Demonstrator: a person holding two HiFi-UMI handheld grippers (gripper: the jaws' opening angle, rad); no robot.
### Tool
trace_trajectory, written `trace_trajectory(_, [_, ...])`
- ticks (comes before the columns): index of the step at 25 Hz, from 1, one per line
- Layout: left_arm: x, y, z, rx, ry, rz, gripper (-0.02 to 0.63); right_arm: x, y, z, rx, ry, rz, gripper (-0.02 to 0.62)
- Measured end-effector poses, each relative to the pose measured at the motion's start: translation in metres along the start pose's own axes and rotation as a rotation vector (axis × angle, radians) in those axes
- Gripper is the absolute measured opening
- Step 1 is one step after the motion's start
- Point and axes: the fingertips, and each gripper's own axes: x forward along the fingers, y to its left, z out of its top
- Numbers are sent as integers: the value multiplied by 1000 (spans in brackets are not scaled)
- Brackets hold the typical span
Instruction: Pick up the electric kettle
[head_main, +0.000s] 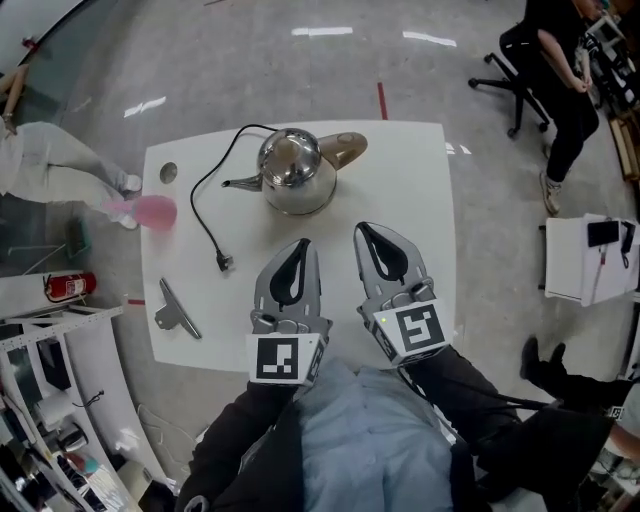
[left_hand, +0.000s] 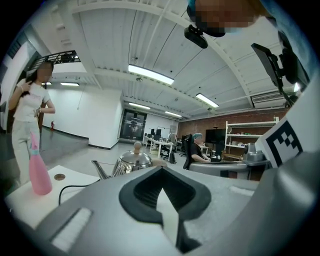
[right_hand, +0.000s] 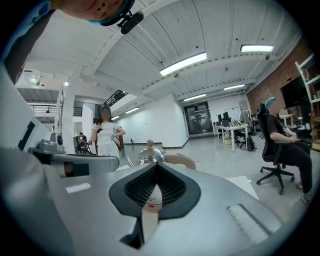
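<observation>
on the white table (head_main: 420, 200), in the head view, the electric kettle (head_main: 296, 170) stands upright near the far edge, about the middle. its spout points left and its tan handle sticks out to the right. a black cord (head_main: 205, 205) loops across the table left of it and ends in a plug lying loose on the top. a pink bottle (head_main: 152, 212) stands at the left edge, and a small grey metal piece (head_main: 176, 312) lies near the front left corner. the left gripper (head_main: 300, 248) and the right gripper (head_main: 365, 233) sit side by side over the near half of the table, tips toward the kettle and apart from it. both pairs of jaws are pressed together with nothing in them.

in the left gripper view, the jaws meet along one seam and hold nothing. the kettle shows beyond them, just left of the tip, with the bottle and cord farther left. a person (left_hand: 27, 120) stands behind the bottle.

in the right gripper view, the jaws are likewise closed and empty. the kettle's lid and knob rise just past the tip, almost straight ahead. a seated person (right_hand: 280, 140) is off to the right on an office chair.
</observation>
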Motion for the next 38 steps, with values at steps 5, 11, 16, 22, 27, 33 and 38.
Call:
trace_trajectory(5, [30, 20, -23, -30, 37, 36, 2, 33, -23, -30, 13, 61, 5, 26])
trace_trajectory(11, [49, 30, -48, -47, 69, 51, 2, 58, -36, -56, 36, 98, 12, 26])
trace_trajectory(16, [57, 36, -54, -39, 72, 58, 2, 70, -42, -64, 37, 108, 15, 26])
trace_trajectory(22, [60, 49, -61, -41, 84, 87, 2, 82, -56, -66, 32, 112, -6, 27])
trace_trajectory(27, [62, 65, -62, -20, 74, 123, 2, 91, -71, -70, 27, 117, -38, 28])
trace_trajectory(33, [57, 74, -65, -10, 57, 155, 2, 105, -85, -76, 36, 117, -62, 105])
trace_trajectory(38, [50, 93, -65, -22, 45, 217, 2, 117, -97, -80, 40, 123, -119, 214])
